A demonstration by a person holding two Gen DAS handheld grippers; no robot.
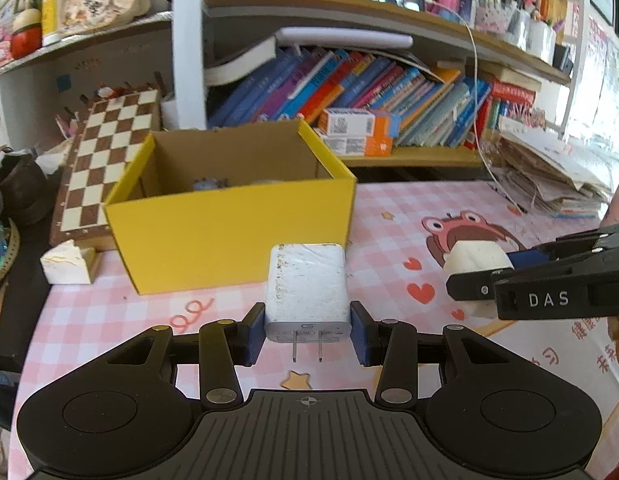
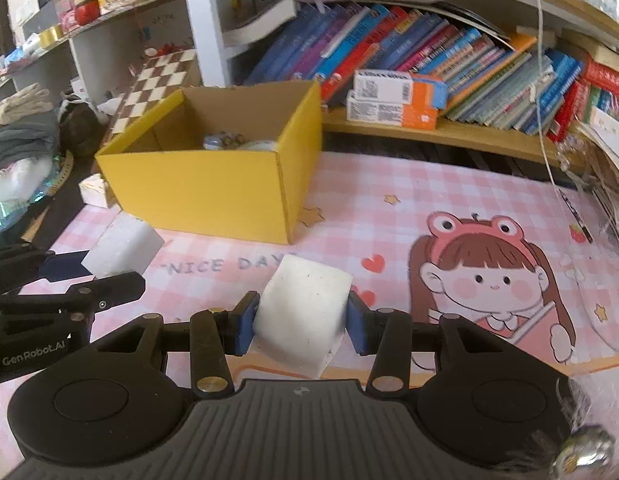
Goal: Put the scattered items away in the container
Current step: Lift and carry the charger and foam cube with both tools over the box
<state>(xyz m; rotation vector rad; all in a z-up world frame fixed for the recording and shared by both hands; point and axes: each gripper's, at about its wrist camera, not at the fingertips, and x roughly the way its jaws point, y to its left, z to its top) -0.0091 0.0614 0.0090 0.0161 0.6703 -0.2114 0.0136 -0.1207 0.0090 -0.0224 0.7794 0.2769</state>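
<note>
While left tongs grip a white charger, right tongs clamp a white foam block, both near the yellow box on the worktop.

The side of the right hand-held gripper, where it reached in at the edge of the left wrist view, bore the white letters "DAS". The body of the left hand-held gripper, seen from the right wrist, read "GenRobot.AI". On the pink checked mat covering the counter stood "NICE DAY" in grey capitals. The book spines on the shelf carried print too blurred to read.
</note>
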